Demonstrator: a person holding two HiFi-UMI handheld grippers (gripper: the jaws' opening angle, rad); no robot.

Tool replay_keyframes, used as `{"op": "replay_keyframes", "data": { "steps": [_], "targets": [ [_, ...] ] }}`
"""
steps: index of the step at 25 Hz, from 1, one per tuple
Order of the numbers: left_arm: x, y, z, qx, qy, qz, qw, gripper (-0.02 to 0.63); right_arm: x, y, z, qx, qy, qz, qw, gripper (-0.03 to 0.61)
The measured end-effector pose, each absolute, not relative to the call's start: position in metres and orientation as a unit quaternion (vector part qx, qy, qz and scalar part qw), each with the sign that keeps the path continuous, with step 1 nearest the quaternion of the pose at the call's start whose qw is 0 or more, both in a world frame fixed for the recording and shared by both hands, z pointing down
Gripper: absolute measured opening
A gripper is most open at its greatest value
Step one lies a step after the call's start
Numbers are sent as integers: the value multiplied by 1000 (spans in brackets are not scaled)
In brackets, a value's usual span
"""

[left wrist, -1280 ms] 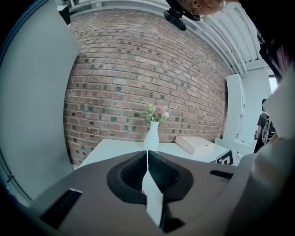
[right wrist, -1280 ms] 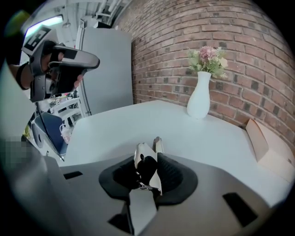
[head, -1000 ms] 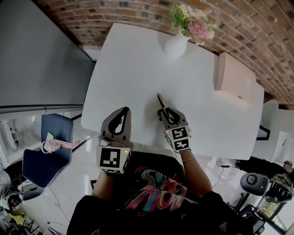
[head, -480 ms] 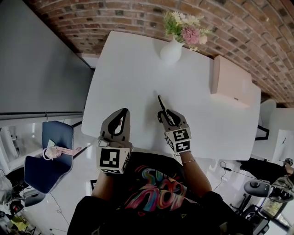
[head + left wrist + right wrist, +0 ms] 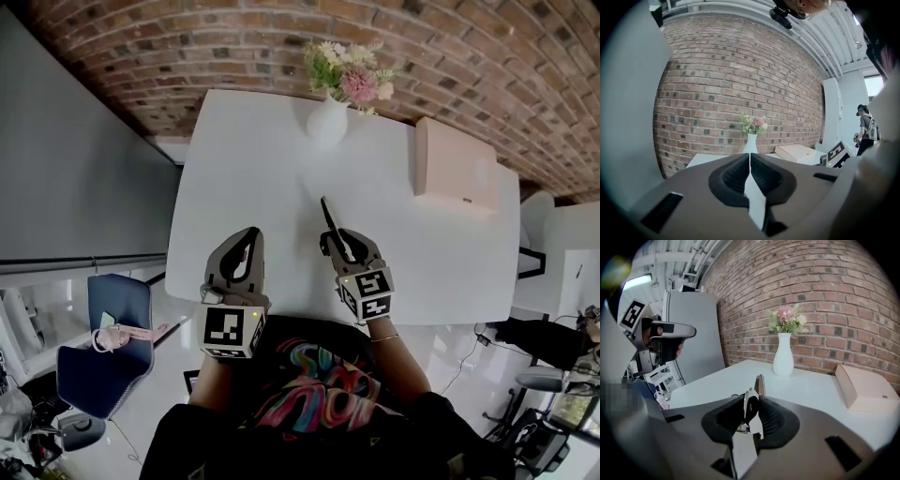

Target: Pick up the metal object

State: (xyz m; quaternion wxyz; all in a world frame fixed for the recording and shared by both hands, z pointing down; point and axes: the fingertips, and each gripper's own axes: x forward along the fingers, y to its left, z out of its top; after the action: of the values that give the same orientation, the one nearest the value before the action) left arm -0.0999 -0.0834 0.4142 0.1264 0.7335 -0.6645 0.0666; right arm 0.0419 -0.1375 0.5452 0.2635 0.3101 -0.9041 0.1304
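The right tool (image 5: 336,240) pinches the metal object (image 5: 328,214) over the white tabletop (image 5: 244,159); the left tool (image 5: 248,236) is closed, empty.

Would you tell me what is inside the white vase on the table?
A bunch of pink and pale flowers rises from the vase; its opaque wall hides the stems and any water.

The table (image 5: 253,169) top is smooth, matt white. The wall (image 5: 187,37) is rough red brick. The vase (image 5: 326,122) looks like glossy white ceramic, and the box (image 5: 455,169) like matt pale card. The metal object (image 5: 760,384) is smooth, dull-shining steel. The 2 tools, left gripper (image 5: 246,239) and right gripper (image 5: 336,239), are matt grey plastic with black ribbed pads (image 5: 771,420). The floor (image 5: 173,300) is glossy.
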Motion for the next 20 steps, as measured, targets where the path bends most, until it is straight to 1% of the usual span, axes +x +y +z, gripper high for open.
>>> {"op": "replay_keyframes", "data": {
  "steps": [10, 20],
  "targets": [
    [-76, -104, 397, 763, -635, 63, 105, 29, 65, -153, 490, 349, -904, 123, 213, 106],
    [-49, -119, 388, 792, -599, 66, 97, 29, 105, -159, 437, 390, -900, 98, 168, 105]
  ]
}}
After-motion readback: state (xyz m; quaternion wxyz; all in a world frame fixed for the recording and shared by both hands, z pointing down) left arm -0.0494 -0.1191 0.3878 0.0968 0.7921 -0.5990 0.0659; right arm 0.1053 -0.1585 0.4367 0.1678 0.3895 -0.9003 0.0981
